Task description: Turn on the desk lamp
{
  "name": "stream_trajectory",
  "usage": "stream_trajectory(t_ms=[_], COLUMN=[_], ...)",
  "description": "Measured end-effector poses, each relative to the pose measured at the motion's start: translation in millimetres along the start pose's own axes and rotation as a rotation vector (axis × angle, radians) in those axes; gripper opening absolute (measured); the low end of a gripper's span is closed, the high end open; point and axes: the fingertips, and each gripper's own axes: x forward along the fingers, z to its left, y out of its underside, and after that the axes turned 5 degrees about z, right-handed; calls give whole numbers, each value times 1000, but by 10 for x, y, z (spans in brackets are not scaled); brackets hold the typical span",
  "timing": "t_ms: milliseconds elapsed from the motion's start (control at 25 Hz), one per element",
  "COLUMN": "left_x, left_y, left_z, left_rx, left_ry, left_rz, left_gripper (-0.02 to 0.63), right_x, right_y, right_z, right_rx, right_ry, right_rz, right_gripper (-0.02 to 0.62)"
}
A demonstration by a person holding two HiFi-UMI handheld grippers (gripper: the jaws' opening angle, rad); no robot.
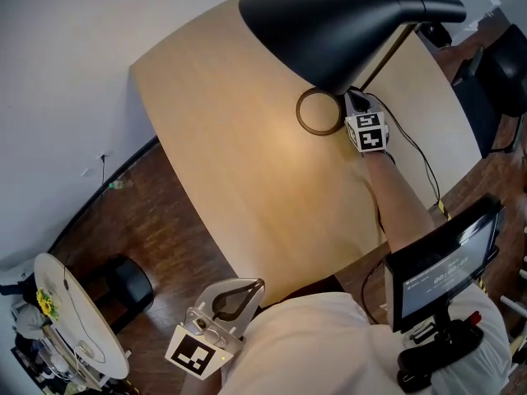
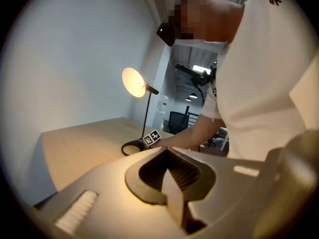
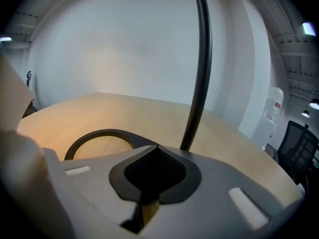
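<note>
The desk lamp has a black shade [image 1: 346, 23], a thin black stem [image 3: 199, 73] and a ring-shaped base [image 1: 319, 111] on the light wooden table [image 1: 230, 155]. In the left gripper view the inside of the shade [image 2: 133, 81] glows, and warm light falls on the tabletop. My right gripper [image 1: 352, 99] is shut, its tips at the ring base [image 3: 99, 136] just beside the foot of the stem; whether they touch it I cannot tell. My left gripper [image 1: 257, 285] is shut and empty, held low beside my body off the table's near edge.
A black cable [image 1: 420, 159] trails from the lamp across the table's right side. A small screen on a stand [image 1: 445, 262] stands at my right. A black office chair [image 1: 502, 72] is beyond the table. A white round object [image 1: 78, 319] and a dark stool [image 1: 123, 286] stand on the floor at left.
</note>
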Motion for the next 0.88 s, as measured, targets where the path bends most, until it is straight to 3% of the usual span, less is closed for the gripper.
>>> stream_trajectory(t_ms=[360,560,880], left_x=[-151,-342,-717], left_y=[16,49,111], left_z=[-28,-15,-187], left_rx=[25,64,122], left_ry=[-5,-10,7], left_rz=[-16,-17,-96], left_gripper=[17,17,16], right_x=[-231,-745,-1985], right_y=[-226,-345,-299], right_z=[169,544,1334], right_rx=[-54,-39,-11], right_ry=[-12,-54,-146], right_rz=[-16,-76,-133], right_gripper=[2,2,2])
